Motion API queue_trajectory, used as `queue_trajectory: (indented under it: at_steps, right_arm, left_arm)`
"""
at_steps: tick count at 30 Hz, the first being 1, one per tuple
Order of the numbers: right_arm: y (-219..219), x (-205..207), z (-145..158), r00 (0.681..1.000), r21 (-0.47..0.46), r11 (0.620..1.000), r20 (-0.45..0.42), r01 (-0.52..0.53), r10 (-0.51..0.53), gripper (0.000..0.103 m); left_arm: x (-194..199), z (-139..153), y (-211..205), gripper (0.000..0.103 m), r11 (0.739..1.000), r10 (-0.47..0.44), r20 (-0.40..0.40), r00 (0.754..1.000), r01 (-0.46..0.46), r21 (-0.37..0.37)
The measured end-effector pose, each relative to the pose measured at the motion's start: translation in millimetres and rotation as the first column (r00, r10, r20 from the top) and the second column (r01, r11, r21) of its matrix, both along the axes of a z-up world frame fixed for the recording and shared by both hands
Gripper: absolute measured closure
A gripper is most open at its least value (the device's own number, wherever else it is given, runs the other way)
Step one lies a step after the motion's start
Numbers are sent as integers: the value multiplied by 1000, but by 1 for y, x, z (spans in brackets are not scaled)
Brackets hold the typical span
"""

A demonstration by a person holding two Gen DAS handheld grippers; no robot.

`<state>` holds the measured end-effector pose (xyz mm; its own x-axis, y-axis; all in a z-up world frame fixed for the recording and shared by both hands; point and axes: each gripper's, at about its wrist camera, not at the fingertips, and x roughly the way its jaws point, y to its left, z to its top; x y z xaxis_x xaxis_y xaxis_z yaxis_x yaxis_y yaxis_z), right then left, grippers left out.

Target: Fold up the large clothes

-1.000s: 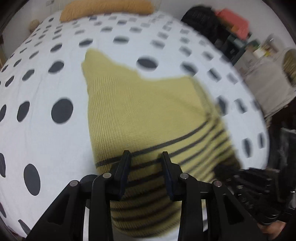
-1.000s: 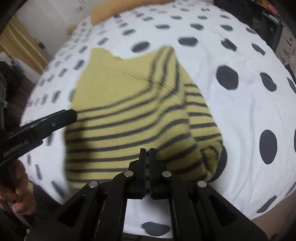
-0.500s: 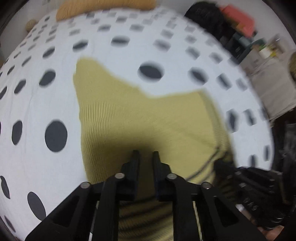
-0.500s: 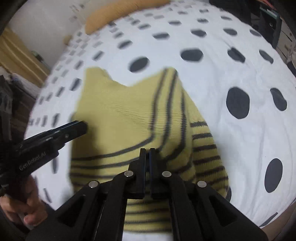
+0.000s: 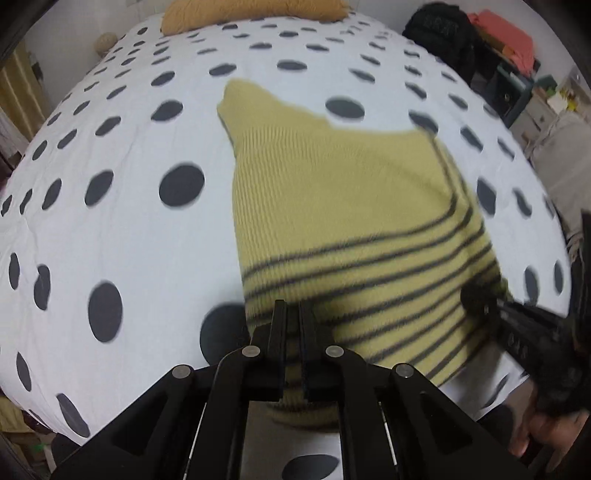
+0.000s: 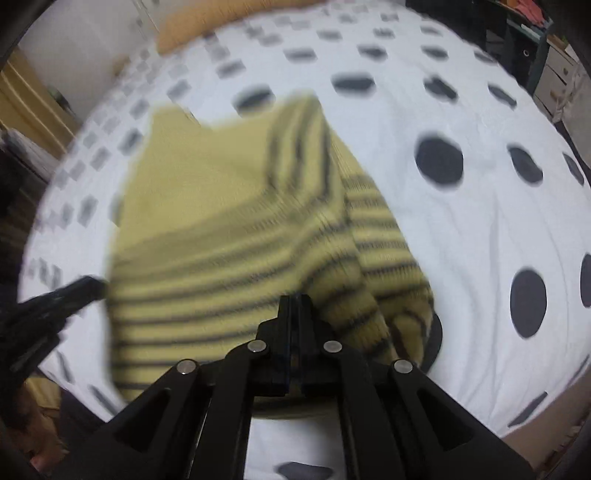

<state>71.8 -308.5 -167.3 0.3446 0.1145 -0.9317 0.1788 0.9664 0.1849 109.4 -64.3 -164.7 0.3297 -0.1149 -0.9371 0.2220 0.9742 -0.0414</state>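
Note:
A yellow knit sweater (image 5: 332, 192) with dark stripes lies on the polka-dot bed (image 5: 110, 147), its near striped hem raised toward me. My left gripper (image 5: 291, 306) grips that hem near its left corner, jaws closing the last bit with knit pinched between them. My right gripper (image 6: 294, 299) is shut on the sweater (image 6: 207, 206) at the hem's right side, where the fabric bunches into folds. Each view shows the other gripper at the edge: the right gripper (image 5: 476, 295) on the right, the left gripper (image 6: 92, 286) on the left.
An orange pillow (image 5: 255, 11) lies at the head of the bed (image 6: 480, 229). A black bag (image 5: 439, 33) and cluttered shelves (image 5: 517, 85) stand past the right side. A person's hand (image 5: 546, 435) holds the right gripper at the near bed edge.
The left jaws, open over the striped hem a second ago, have closed onto it. The right gripper stayed shut on the hem, and the fabric beside it has bunched up more.

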Motion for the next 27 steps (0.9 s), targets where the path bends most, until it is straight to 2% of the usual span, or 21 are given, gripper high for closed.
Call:
queue_trajectory:
  at_steps: [2,4,6,7,8,10,12,13,14,16,18,20,21,23,25,27]
  right_arm:
    - [-9,-3,-15,999,31,999,25,20,-21,103]
    - [-7,-1,-5,999,20,999,10,34,-34,103]
    - [2,-3,12,999,-9,1000,31,17,-16,99]
    - [6,-7,18,999,-24,1000,43,3,-2,99]
    - [9,-12,24,999,-42,999,51,-3,5,96]
    - [12,-25,30,998,-47,999,63,6,-3,85]
    - [16,-38,32,997,-47,999,70,20,-16,51]
    - [18,-42,27,997,-63,998,69,20,-16,45]
    - [21,-45,20,998,-93,996,56,15,-10,43]
    - [26,-42,2,1000,-135,991,-1,-18,18,43]
    - [27,-45,2,999,-148,988,8,-33,34,43]
    - [21,-53,18,998,-105,994,53,-16,21,43]
    - [14,-58,25,997,-74,997,74,8,-2,40]
    - [-6,-70,31,992,13,997,105,70,-71,32]
    - [-30,-85,31,978,127,982,133,142,-159,31]
    - [-55,-93,22,962,231,953,140,198,-234,29]
  left_arm:
    - [-7,-13,-4,98,997,-25,2,1000,25,66]
    - [-11,-6,-6,97,994,-40,23,999,38,103]
    - [-17,8,-1,91,997,-16,18,1000,15,76]
    - [-19,14,1,76,999,-5,18,1000,4,54]
    - [-22,19,4,56,999,8,23,1000,-9,46]
    - [-29,27,6,47,998,19,57,998,-23,67]
    - [-36,28,5,46,993,9,84,996,-19,113]
    - [-37,26,4,41,992,5,80,997,-15,124]
    - [-36,20,4,39,991,4,60,998,-12,136]
    - [-35,5,9,39,990,19,6,1000,-20,142]
    - [-36,2,21,39,995,40,-14,999,-39,91]
    - [-32,7,39,27,996,82,-6,997,-82,34]
    - [-27,10,53,23,993,114,-4,993,-114,-17]
    - [-15,10,72,20,984,148,-27,989,-150,-99]
    - [7,7,89,20,965,164,-84,983,-178,-195]
    - [35,2,96,20,937,133,-135,982,-169,-306]
